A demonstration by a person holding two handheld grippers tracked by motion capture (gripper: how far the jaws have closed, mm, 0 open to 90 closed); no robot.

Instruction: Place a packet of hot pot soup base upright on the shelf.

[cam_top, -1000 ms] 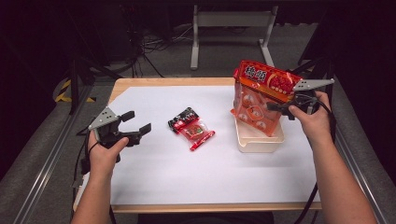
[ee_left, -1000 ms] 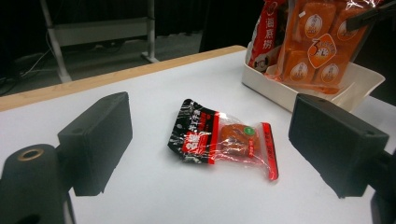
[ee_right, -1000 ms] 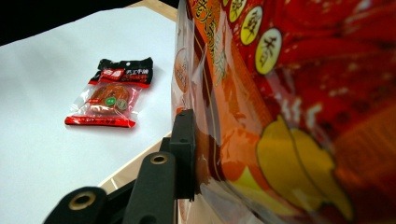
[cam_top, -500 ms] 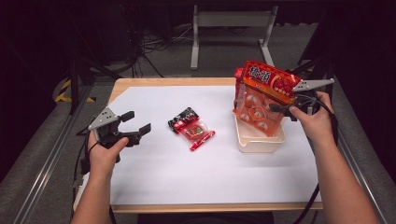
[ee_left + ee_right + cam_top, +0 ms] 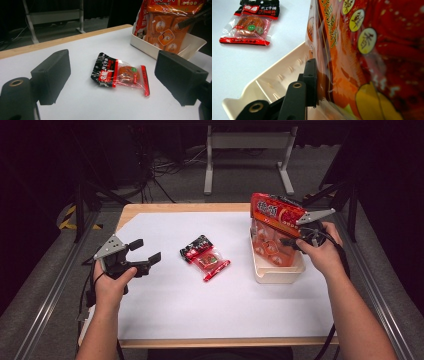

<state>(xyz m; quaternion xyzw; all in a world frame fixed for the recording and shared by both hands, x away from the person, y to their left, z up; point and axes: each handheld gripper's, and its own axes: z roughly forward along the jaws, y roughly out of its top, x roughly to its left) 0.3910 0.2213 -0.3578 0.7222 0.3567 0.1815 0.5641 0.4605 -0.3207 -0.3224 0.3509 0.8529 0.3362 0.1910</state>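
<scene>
A large orange-red snack bag [image 5: 274, 225] stands tilted in a cream tray [image 5: 276, 274] at the right of the table. My right gripper [image 5: 291, 241] is shut on the bag's side. In the right gripper view one black finger [image 5: 310, 80] presses against the bag's film [image 5: 374, 62], and the other jaw is hidden behind the bag. A small red-and-black snack packet [image 5: 205, 258] lies flat at the middle of the white table sheet. My left gripper [image 5: 146, 251] hovers open to the left of it, and the packet [image 5: 120, 75] lies ahead between its wide jaws, untouched.
A white sheet [image 5: 220, 305] covers the wooden table, whose edge [image 5: 180, 207] shows at the back. Metal rails run along both sides, and a stand's legs [image 5: 245, 165] rise on the floor beyond. The tray's wall [image 5: 279, 75] is pale and ribbed.
The right gripper and the bag have shifted only slightly over the tray. The left gripper and the small packet have stayed where they were.
</scene>
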